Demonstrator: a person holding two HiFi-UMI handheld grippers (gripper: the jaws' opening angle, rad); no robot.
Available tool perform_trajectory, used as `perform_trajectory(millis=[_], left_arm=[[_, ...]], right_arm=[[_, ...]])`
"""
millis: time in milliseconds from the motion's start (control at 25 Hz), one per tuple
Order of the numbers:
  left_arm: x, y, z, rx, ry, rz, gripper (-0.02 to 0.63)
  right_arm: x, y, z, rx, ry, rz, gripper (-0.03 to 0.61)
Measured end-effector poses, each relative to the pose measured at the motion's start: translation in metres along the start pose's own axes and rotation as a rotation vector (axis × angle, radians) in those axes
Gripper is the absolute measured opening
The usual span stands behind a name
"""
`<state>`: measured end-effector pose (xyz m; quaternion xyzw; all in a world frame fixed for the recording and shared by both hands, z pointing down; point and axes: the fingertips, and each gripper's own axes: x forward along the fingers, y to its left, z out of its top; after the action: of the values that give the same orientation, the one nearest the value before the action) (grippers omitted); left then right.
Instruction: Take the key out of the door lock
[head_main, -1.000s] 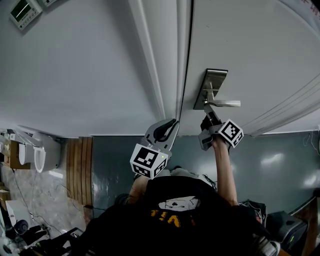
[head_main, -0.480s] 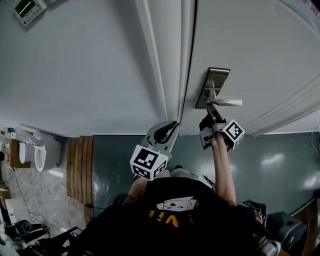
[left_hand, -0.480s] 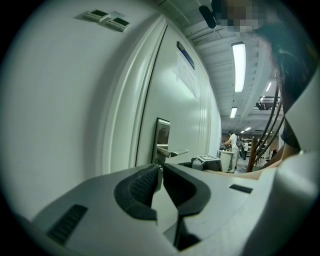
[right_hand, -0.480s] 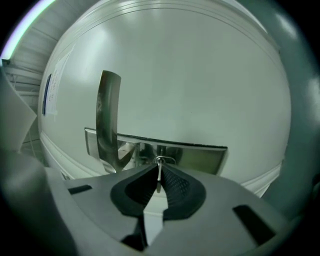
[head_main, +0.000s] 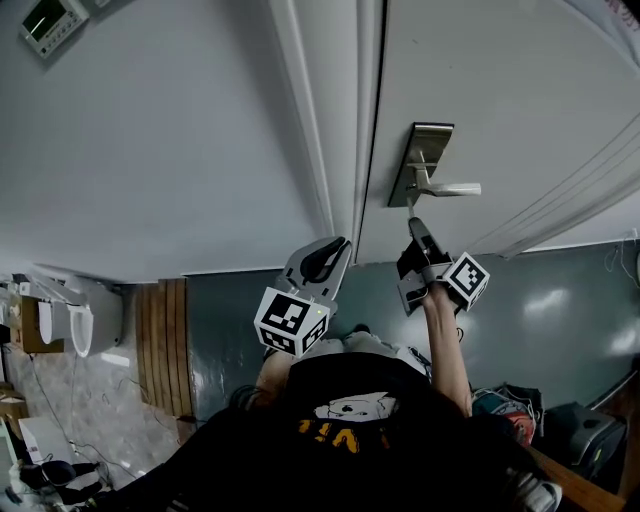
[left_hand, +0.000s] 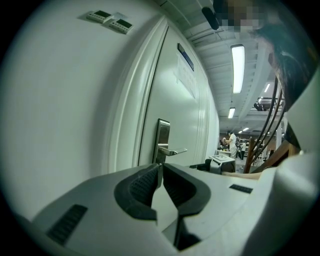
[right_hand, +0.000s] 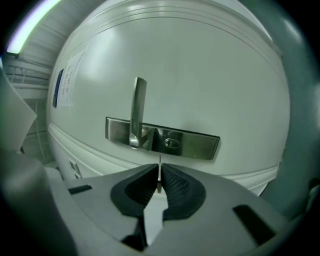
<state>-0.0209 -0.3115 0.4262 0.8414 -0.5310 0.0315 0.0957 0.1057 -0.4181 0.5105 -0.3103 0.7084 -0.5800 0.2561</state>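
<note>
The steel lock plate (head_main: 421, 160) with its lever handle (head_main: 452, 188) sits on the white door (head_main: 520, 90). My right gripper (head_main: 414, 223) hovers just below the plate, clear of it. In the right gripper view its jaws (right_hand: 159, 175) are closing on a thin metal key (right_hand: 159, 161), whose blade pokes out from between the pads. The key points at the keyhole (right_hand: 172, 143), which has nothing in it. My left gripper (head_main: 344, 243) hangs by the door frame, shut with nothing in it (left_hand: 160, 168).
The door frame (head_main: 330, 120) runs left of the lock. A wall control panel (head_main: 45, 22) is at the top left. Wooden slats (head_main: 160, 340) and white fixtures (head_main: 75, 312) lie on the floor at the left, bags (head_main: 575, 430) at the right.
My right gripper has drawn back from the lock plate toward the person, with the key in its jaws. The left gripper has barely moved.
</note>
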Motion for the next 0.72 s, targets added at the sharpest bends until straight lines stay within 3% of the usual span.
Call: perform_trajectory(millis=[400, 720], left_arm=[[-0.051, 0.018, -0.005, 0.016, 0.014, -0.006, 0.026], [-0.118, 0.041, -0.009, 0.015, 0.0, -0.004, 0.026]], right_arm=[[-0.01, 0.057, -0.075, -0.143, 0.084, 0.062, 0.021], [-0.015, 0.096, -0.158, -0.17, 0.127, 0.109, 0.021]])
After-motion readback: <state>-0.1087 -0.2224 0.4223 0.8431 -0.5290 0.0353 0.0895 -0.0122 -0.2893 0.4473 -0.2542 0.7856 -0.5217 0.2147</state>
